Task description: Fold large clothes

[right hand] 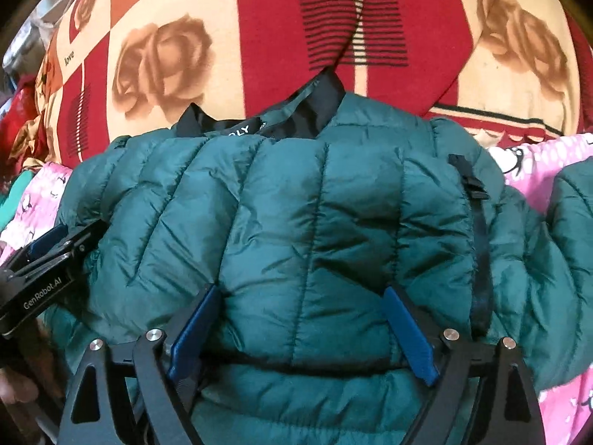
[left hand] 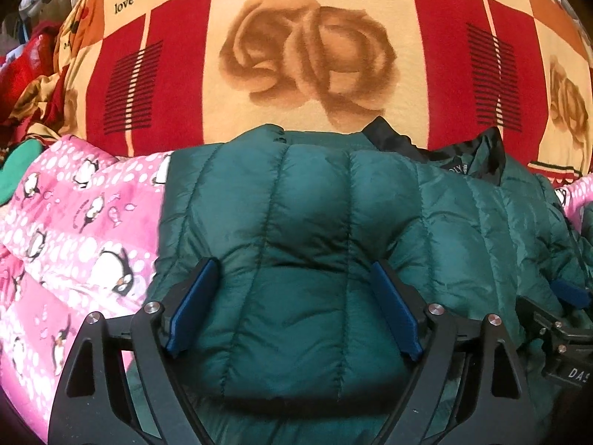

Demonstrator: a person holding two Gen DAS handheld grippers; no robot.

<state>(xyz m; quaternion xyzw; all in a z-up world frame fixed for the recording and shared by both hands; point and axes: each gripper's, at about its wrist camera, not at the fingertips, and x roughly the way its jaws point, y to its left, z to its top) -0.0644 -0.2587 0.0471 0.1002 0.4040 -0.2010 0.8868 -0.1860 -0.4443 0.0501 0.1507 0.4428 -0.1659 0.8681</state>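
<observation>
One green puffer jacket [left hand: 333, 230] here, lying on a pink penguin-print quilt [left hand: 74, 230], collar [right hand: 296, 111] pointing toward the red-and-cream rose blanket [left hand: 296, 55] beyond. Two tools in play, side by side over the padding. The left tool [left hand: 292, 307] has its two blue pads spread wide, a fold of jacket bulging up between them, nothing pinched. The right tool [right hand: 300, 333] is just as wide apart, straddling a quilted panel beside one black strap [right hand: 481, 252], gripping nothing.

Dark green quilted puffer jacket [left hand: 296, 222] lies folded, collar farthest.
</observation>
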